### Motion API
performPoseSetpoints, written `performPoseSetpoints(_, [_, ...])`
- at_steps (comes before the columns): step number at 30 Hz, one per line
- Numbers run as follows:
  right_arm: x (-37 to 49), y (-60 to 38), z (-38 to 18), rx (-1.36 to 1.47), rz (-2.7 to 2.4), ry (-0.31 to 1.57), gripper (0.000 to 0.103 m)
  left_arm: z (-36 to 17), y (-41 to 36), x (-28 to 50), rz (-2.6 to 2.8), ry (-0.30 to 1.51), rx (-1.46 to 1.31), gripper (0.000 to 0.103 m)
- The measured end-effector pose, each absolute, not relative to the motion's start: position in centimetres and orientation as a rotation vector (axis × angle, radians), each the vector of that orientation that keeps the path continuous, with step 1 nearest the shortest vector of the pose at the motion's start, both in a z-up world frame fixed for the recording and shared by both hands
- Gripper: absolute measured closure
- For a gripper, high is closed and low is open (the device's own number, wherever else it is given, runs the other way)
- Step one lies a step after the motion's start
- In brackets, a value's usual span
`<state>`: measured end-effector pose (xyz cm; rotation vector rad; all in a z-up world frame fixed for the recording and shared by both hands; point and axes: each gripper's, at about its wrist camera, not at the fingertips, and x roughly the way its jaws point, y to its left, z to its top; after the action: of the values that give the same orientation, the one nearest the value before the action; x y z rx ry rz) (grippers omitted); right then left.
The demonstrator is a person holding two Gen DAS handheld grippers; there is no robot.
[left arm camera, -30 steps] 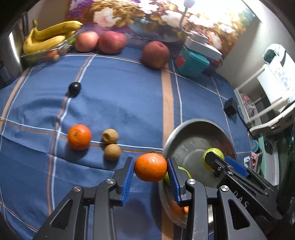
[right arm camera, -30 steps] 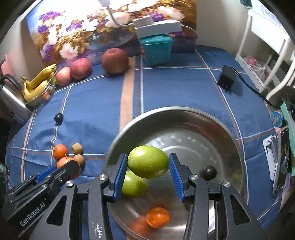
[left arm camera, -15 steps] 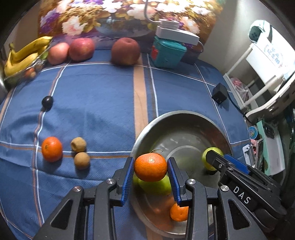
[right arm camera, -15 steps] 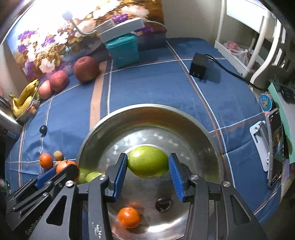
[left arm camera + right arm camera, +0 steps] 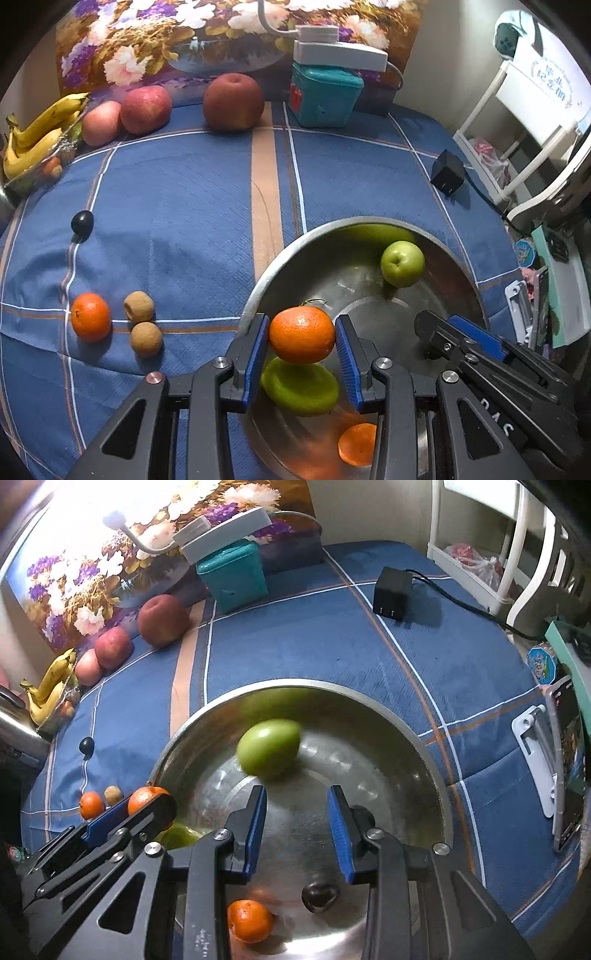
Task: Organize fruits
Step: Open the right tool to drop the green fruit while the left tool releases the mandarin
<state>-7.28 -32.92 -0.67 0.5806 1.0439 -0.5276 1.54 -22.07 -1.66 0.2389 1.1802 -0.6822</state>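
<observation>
My left gripper (image 5: 301,321) is shut on an orange (image 5: 301,336), held just inside the near left rim of the steel bowl (image 5: 332,225). A green fruit (image 5: 299,386) lies under it in the bowl. My right gripper (image 5: 297,794) hangs over the bowl (image 5: 295,682) with its jaws closing and nothing between them. Just ahead of its fingertips a blurred green fruit (image 5: 267,747) lies loose on the bowl floor. The bowl also holds a second orange (image 5: 249,921) and a small dark fruit (image 5: 319,897).
On the blue checked cloth left of the bowl lie an orange (image 5: 90,321), two small brown fruits (image 5: 138,306) and a small dark fruit (image 5: 82,221). Along the back stand three red apples (image 5: 232,101), bananas (image 5: 37,136) and a teal box (image 5: 323,96). A black adapter (image 5: 447,171) lies at the right.
The right gripper has let go of the green fruit, which now lies in the bowl ahead of its fingers. The left gripper has carried its orange from the cloth over the bowl's rim.
</observation>
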Motion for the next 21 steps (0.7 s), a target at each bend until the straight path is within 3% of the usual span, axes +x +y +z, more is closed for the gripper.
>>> performPoseSetpoints(14, [-7.4, -33.2, -1.1, 0.604, -0.527, 1.064, 0.067, -2.2, -22.4, 2.2, -0.655, 1.192, 0.250, 0.062])
performPoseSetpoints(18, [-7.5, -33.2, -0.6, 0.604, -0.518, 1.047, 0.067, -1.5, -22.3, 2.3, -0.651, 1.172, 0.252, 0.053])
performPoseSetpoints(21, [-7.6, -33.1, -0.3, 0.602, -0.516, 1.035, 0.067, -0.9, -21.9, 2.3, -0.649, 1.165, 0.243, 0.053])
